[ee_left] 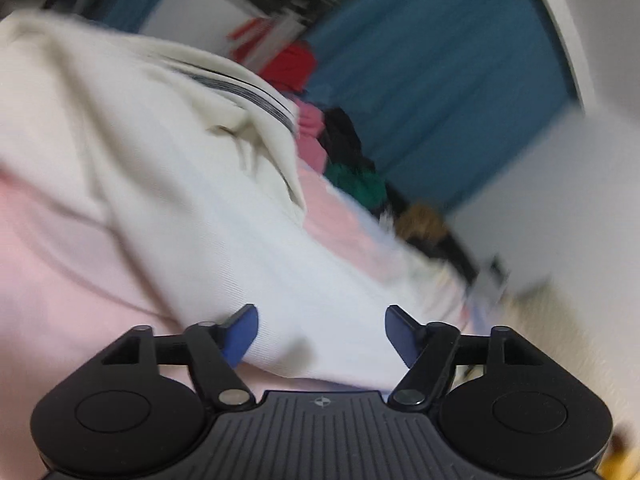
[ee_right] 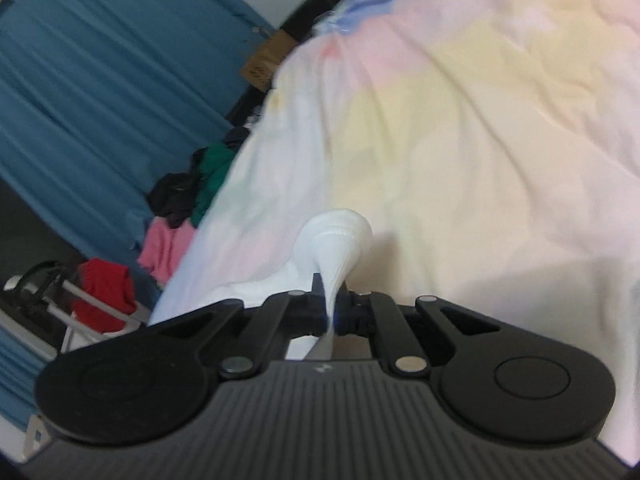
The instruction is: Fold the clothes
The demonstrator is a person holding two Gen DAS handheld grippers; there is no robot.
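Note:
A cream-white garment [ee_left: 168, 152] with a dark striped collar lies rumpled on the pastel bed sheet [ee_left: 60, 264] in the left wrist view. My left gripper [ee_left: 322, 330] is open, its blue pads either side of the garment's near edge, holding nothing. In the right wrist view my right gripper [ee_right: 334, 312] is shut on a pinch of white fabric [ee_right: 338, 236], which bunches up just beyond the fingertips above the pastel sheet [ee_right: 480, 120].
A pile of other clothes, pink [ee_right: 168, 246], green [ee_right: 214, 176], black [ee_right: 174, 192] and red [ee_right: 106, 292], lies by the bed's far edge. A blue curtain [ee_right: 88, 92] hangs behind. A cardboard box [ee_right: 266, 60] stands near the bed.

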